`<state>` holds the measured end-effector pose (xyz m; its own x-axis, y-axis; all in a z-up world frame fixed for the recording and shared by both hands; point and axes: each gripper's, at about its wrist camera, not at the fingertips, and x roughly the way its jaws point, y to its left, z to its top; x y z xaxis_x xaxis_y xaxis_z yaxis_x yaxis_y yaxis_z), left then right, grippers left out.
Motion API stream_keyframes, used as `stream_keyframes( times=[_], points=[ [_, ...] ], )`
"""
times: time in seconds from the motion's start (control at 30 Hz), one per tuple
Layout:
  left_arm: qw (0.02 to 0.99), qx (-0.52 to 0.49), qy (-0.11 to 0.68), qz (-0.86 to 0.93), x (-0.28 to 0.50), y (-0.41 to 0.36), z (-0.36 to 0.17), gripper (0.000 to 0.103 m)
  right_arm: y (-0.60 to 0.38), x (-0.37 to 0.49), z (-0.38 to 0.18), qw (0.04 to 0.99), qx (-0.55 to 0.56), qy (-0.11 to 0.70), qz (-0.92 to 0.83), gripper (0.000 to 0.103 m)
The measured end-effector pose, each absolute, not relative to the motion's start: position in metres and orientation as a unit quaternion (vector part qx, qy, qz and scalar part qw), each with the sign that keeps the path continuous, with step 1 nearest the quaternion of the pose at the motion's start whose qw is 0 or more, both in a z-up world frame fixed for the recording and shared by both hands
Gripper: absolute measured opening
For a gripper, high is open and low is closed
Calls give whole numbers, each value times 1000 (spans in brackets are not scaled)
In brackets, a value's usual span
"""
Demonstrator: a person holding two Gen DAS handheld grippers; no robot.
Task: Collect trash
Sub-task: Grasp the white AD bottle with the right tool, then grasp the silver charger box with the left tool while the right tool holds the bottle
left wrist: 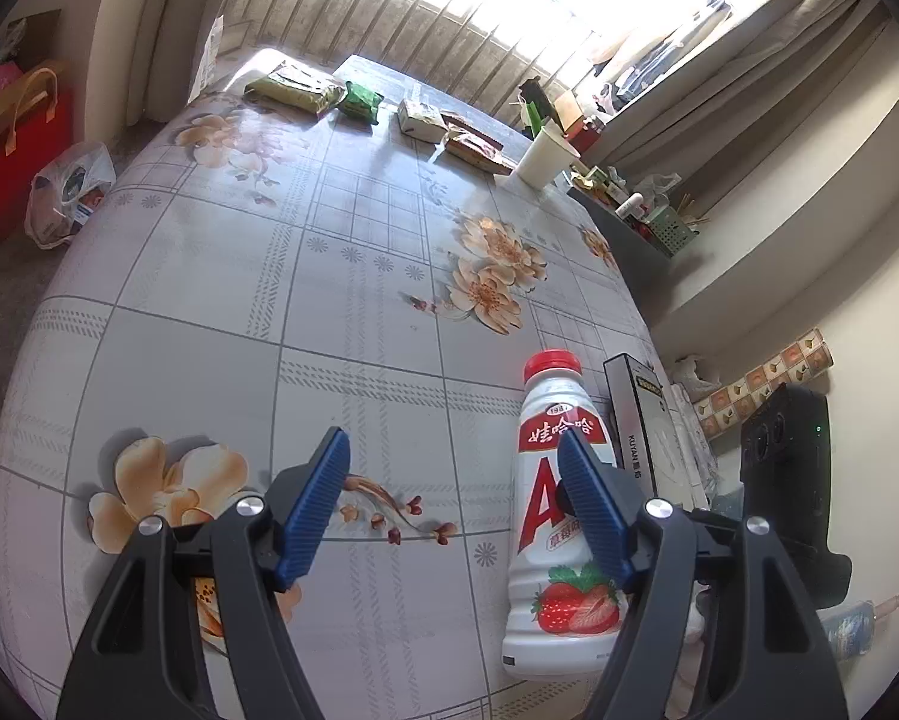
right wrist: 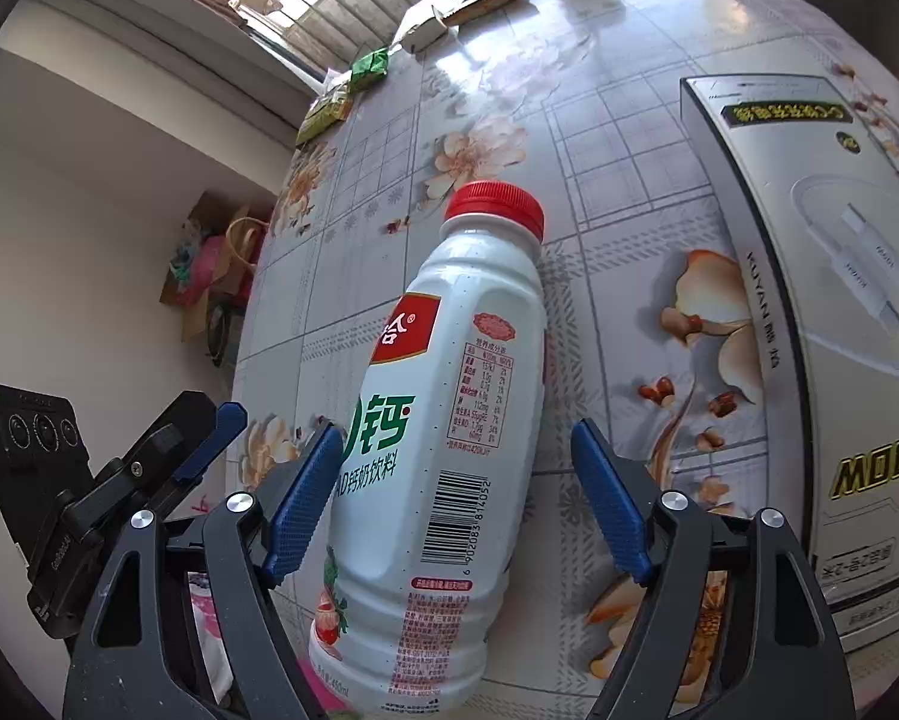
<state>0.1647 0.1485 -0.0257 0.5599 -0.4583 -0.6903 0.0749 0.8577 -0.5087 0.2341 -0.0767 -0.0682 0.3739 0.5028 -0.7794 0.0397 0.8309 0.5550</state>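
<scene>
A white plastic drink bottle (left wrist: 554, 546) with a red cap and strawberry label stands on the flowered tablecloth (left wrist: 305, 312) near the table's right edge. My left gripper (left wrist: 452, 468) is open and empty; its right finger (left wrist: 593, 516) overlaps the bottle in view. In the right wrist view the same bottle (right wrist: 449, 420) stands between the two blue fingers of my right gripper (right wrist: 452, 456), which is open and straddles it; contact is not visible. Snack wrappers (left wrist: 296, 90) and a white paper cup (left wrist: 545, 153) lie at the table's far end.
A flat grey product box (right wrist: 821, 324) lies right of the bottle, also seen in the left wrist view (left wrist: 635, 420). My right gripper's black body (left wrist: 791, 480) is beside the table. Bags (left wrist: 68, 192) sit on the floor at left. A cluttered shelf (left wrist: 641, 216) stands at right.
</scene>
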Motion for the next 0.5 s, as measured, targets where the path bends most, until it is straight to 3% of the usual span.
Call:
stream_keyframes(
  times=[0.23, 0.5],
  points=[
    [854, -224, 445, -151, 166, 153, -29, 70, -75, 230, -66, 781, 269, 535, 176, 61],
    [845, -203, 456, -192, 172, 115, -29, 70, -142, 179, -6, 828, 284, 451, 175, 59]
  ],
)
